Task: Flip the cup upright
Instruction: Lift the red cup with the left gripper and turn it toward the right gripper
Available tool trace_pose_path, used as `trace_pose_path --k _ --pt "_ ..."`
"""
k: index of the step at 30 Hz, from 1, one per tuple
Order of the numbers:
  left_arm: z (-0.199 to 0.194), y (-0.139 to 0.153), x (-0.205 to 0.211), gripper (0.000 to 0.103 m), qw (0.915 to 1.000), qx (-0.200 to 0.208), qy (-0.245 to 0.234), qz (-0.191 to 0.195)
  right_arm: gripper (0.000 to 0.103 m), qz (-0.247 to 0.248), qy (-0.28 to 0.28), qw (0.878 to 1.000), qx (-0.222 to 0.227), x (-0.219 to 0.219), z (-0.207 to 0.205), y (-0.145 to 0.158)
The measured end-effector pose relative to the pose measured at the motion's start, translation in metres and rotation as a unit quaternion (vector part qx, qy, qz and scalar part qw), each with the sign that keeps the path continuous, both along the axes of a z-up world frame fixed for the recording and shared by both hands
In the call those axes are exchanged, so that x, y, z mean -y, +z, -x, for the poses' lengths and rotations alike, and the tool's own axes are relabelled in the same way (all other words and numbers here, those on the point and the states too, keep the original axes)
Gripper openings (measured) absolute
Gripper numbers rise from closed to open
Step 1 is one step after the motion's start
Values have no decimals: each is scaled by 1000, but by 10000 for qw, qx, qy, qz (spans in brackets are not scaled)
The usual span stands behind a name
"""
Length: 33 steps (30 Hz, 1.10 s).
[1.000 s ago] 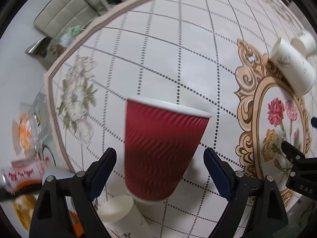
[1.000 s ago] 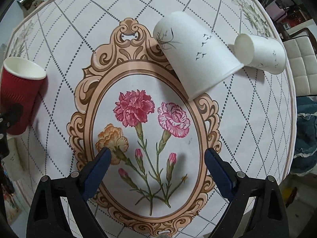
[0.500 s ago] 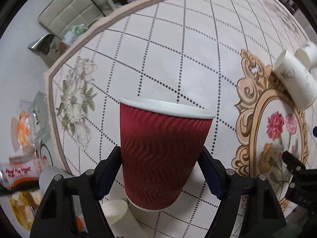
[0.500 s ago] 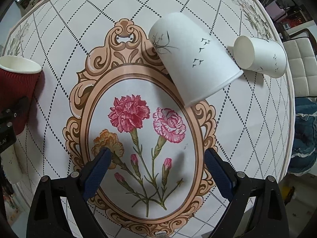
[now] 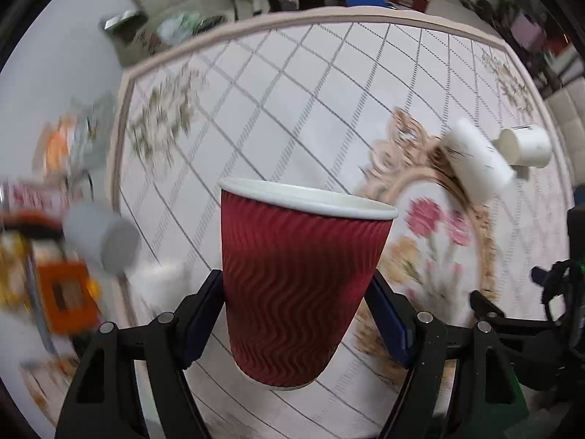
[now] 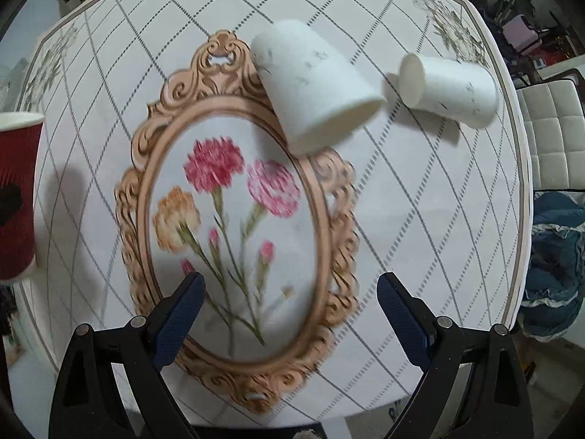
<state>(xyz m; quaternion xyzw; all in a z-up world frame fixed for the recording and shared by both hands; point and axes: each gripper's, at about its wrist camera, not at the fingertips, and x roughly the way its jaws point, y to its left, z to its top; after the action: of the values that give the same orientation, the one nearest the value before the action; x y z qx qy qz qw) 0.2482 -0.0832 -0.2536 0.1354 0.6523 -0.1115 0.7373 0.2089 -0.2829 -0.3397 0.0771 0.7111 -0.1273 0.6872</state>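
My left gripper (image 5: 294, 307) is shut on a red ripple paper cup (image 5: 299, 274) with a white rim, held upright and lifted above the table; the cup also shows at the left edge of the right wrist view (image 6: 16, 197). My right gripper (image 6: 290, 303) is open and empty above the flower print. A large white paper cup (image 6: 314, 84) lies on its side at the top of the oval frame print, and a smaller white cup (image 6: 449, 89) lies on its side to its right. Both also show in the left wrist view, the large one (image 5: 475, 157) and the small one (image 5: 524, 144).
The round table (image 6: 457, 219) has a grid cloth with an oval flower print. A grey cup (image 5: 102, 237) and blurred packets (image 5: 58, 292) lie by the table's left edge. White chairs (image 6: 548, 135) and blue cloth (image 6: 555, 278) stand beyond the right edge.
My left gripper closed on the red cup and lifted it off the table, swinging the view. My right gripper stayed open and drifted slightly back.
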Motion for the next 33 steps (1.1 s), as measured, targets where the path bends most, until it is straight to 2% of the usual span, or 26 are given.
trace_pose_path --k 4,9,18,25,26,27,28,33 --pt "34 -5 9 75 9977 -332 487 325 96 15 62 10000 -4 22 29 7" --pt "57 -32 23 75 9892 -845 1019 630 96 -6 -87 9999 -115 54 56 -8" --pt "60 -76 32 75 9737 -1171 1754 868 96 98 -274 9992 -266 100 81 -36" --pt "63 -89 31 77 9717 -1233 1842 823 96 103 -319 9988 -353 118 100 -50" --pt "64 -90 33 82 9739 -1192 1777 755 96 95 -320 9989 -343 120 102 -50" --pt "65 -90 35 93 9762 -1175 1690 680 96 93 -319 9989 -336 122 95 -54" --pt "66 -91 38 96 9782 -1153 1607 632 96 99 -317 9989 -332 114 90 -48" --pt "73 -89 40 97 9805 -1067 1523 629 96 108 -245 9993 -277 104 91 -44"
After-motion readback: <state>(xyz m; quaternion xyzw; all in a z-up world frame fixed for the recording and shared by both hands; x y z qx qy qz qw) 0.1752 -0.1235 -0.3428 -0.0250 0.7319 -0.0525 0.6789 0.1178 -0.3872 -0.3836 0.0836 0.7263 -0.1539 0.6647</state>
